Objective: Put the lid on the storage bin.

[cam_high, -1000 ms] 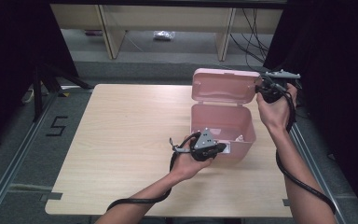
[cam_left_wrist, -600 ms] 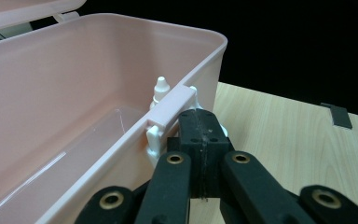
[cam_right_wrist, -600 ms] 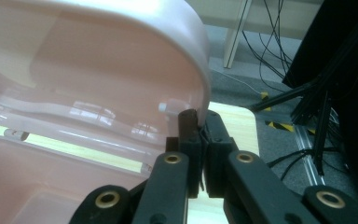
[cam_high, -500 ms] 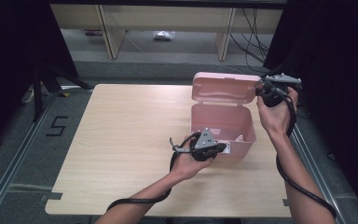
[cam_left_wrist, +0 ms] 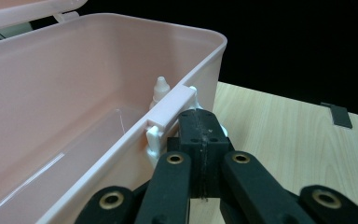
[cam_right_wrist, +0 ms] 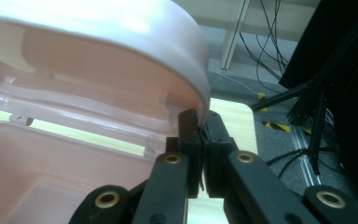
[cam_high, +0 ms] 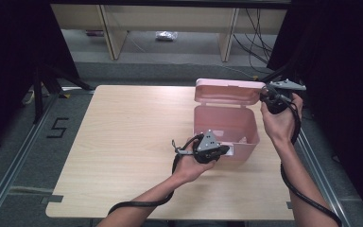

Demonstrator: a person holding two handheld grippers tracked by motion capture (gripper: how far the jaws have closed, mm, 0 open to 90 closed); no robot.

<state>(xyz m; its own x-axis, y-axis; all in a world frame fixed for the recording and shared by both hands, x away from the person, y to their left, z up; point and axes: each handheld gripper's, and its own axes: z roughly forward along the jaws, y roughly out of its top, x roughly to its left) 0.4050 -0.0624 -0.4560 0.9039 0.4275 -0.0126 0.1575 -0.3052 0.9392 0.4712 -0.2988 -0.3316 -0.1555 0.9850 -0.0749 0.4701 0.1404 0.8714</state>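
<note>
Pink box (cam_high: 224, 124) at right side of table (cam_high: 123, 142), lid (cam_high: 227, 91) raised behind. Left tool (cam_left_wrist: 200, 126) pressed together at front latch (cam_left_wrist: 170, 109); right tool (cam_right_wrist: 198, 122) pinching lid's right edge.

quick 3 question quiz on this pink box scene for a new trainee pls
1. True or false: the lid of the pink box is raised.
2. Which gripper is at the lid's edge? A) the left gripper B) the right gripper C) both at once
3. In the left gripper view, what small item stands inside the box, just behind the front latch?

Key:
1. True. The lid stands up behind the open box.
2. B. The right gripper has its fingers shut on the lid's right edge, while the left gripper sits at the front wall by the latch.
3. A small white dropper bottle; its tip and shoulders show above the rim.
</note>
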